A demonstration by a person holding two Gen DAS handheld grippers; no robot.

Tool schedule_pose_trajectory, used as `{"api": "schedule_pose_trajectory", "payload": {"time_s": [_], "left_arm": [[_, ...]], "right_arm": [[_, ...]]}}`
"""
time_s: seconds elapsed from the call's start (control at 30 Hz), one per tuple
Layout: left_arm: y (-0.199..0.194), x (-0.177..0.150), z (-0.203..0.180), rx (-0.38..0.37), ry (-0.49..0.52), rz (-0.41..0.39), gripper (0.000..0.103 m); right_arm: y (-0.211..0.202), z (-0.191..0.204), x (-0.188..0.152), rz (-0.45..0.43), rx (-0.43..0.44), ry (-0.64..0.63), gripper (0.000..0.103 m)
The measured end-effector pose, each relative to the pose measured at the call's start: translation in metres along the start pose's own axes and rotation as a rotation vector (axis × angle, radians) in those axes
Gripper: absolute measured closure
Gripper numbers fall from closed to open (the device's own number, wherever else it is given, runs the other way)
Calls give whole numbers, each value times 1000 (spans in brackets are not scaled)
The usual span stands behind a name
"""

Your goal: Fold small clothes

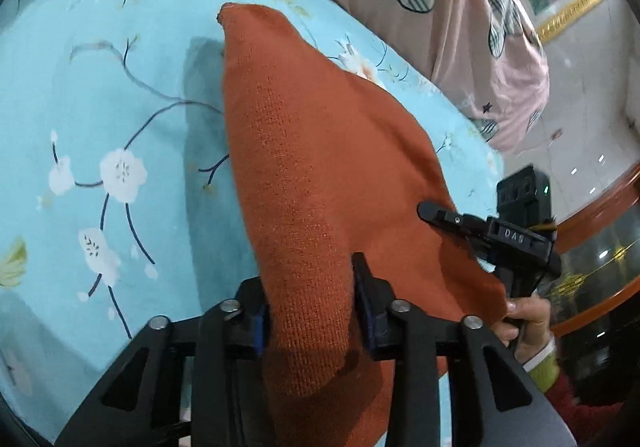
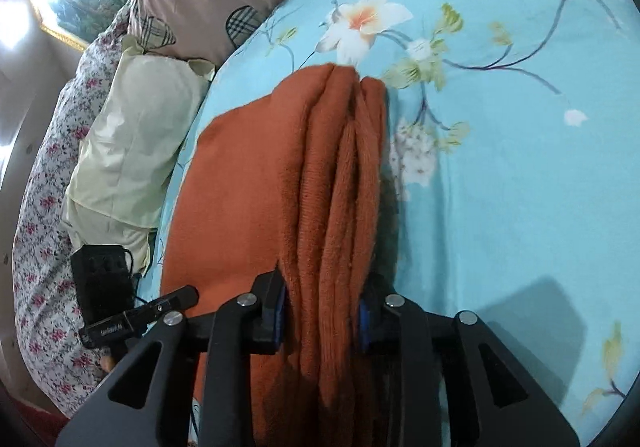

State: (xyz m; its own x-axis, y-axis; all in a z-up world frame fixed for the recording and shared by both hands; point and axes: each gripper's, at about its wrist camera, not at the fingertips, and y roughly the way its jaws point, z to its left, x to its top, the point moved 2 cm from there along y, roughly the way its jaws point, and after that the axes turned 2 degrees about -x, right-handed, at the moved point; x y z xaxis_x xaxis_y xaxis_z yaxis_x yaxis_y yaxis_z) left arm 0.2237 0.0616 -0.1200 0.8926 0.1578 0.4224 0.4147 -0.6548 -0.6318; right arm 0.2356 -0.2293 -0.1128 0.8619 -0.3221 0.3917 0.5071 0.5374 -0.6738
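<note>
Holding the orange knitted garment (image 1: 320, 151) bunched and lifted above the floral bedsheet (image 1: 100, 87), the left gripper (image 1: 312, 311) and right gripper (image 2: 322, 311) each pinch a gathered edge. Folding looks midway, I judge: layers doubled, nothing yet laid flat on the bedsheet.
</note>
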Motion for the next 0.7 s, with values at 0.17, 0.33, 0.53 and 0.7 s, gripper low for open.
{"api": "schedule_pose_trajectory", "payload": {"time_s": [0.17, 0.33, 0.53, 0.7], "left_arm": [[5, 32, 11, 25, -13, -22, 48], [23, 90, 27, 47, -39, -53, 48], [41, 160, 29, 187, -21, -118, 74], [26, 182, 24, 274, 17, -180, 71]], "right_arm": [[-32, 4, -3, -69, -66, -27, 68], [-64, 4, -19, -148, -52, -2, 68], [-73, 9, -30, -147, -44, -16, 68], [-75, 16, -32, -150, -43, -31, 68]]}}
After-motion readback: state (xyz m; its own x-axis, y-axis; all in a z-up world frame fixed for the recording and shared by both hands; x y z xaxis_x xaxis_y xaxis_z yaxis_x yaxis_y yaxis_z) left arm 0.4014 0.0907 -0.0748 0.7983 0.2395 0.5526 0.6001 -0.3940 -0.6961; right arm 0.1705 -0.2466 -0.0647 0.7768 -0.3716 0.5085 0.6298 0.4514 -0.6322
